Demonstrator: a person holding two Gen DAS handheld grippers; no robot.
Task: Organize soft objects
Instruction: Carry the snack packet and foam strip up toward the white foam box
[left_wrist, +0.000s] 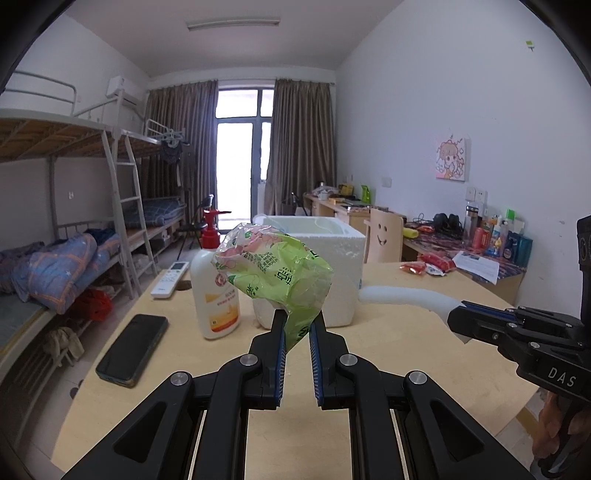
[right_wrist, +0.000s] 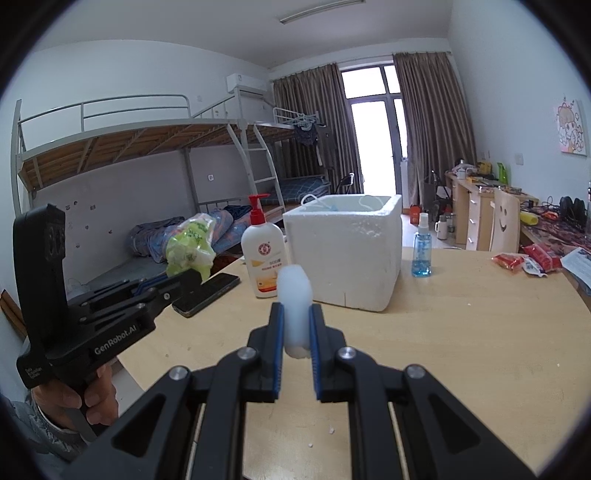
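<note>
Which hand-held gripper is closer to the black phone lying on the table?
The left hand-held gripper. It holds a green plastic bag just right of the phone. The right hand-held gripper, clamping a white foam strip, sits further right, in front of the foam box.

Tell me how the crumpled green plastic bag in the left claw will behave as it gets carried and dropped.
The crumpled green plastic bag is probably floppy: it bunches and sags above the left claw, which pinches only its lower corner. It looks thin and empty, so likely very light. Dropped into the white foam box, it may spring back open rather than lie flat.
</note>
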